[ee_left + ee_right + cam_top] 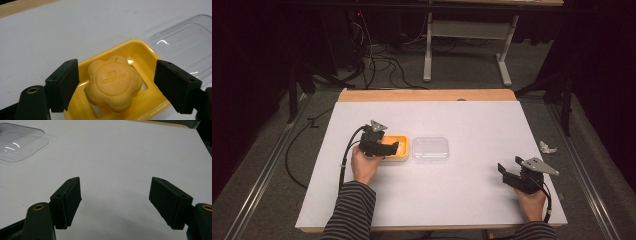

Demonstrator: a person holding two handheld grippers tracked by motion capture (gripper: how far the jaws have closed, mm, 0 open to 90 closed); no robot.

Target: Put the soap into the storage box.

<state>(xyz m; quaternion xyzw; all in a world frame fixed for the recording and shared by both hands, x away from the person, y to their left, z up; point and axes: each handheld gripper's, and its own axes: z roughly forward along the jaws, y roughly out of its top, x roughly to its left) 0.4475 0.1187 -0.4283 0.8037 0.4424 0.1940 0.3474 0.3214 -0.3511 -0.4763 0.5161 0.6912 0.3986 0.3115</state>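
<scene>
A yellow soap dish (pixel 399 153) (pixel 152 100) sits left of centre on the white table, and a yellow flower-shaped soap bar (pixel 113 82) rests in it. My left gripper (pixel 388 149) (pixel 116 83) is open, its jaws standing either side of the soap without touching it. Just right of the dish lies a clear plastic lid (pixel 430 148) (pixel 186 42) (pixel 18 143). Over bare table near the front right corner, my right gripper (pixel 507 172) (pixel 115 202) is open and holds nothing.
The white table top (pixel 472 120) has a wooden strip along its far edge (pixel 427 95). A crumpled white scrap (pixel 547 147) lies on the floor off the right edge. Cables and a table frame (pixel 467 45) stand on the floor beyond.
</scene>
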